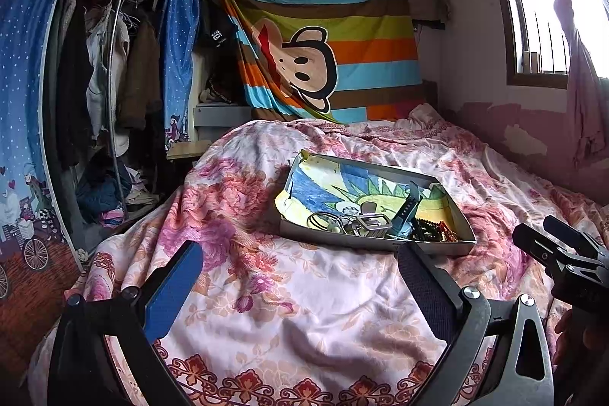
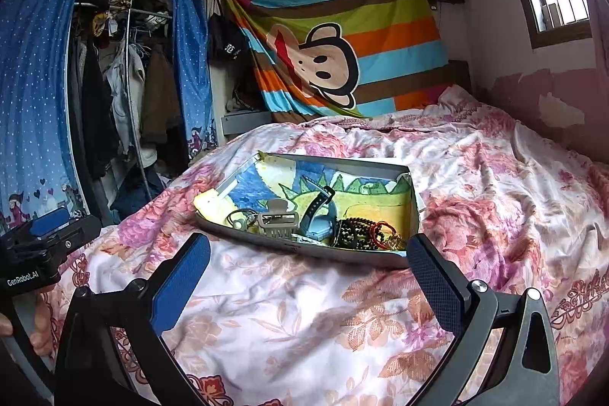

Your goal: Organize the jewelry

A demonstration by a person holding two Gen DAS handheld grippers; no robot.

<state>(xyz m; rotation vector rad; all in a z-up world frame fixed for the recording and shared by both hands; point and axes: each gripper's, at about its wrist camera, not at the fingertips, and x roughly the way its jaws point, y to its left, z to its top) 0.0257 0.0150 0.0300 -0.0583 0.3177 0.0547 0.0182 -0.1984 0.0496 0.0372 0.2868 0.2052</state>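
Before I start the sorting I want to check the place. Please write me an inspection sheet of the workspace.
Surface: bed with rumpled floral quilt.
Job's things: shallow box lined with a child's drawing; inside lie a grey hair claw, a blue watch, dark bead bracelets, a red bracelet and hair ties, all bunched at the near edge.
Clutter: nothing seen on the quilt outside the box.
Grippers: left tool and right tool both open, empty, short of the box.
Cables: nothing seen.
Surroundings: crowded open wardrobe, striped monkey cloth, window.
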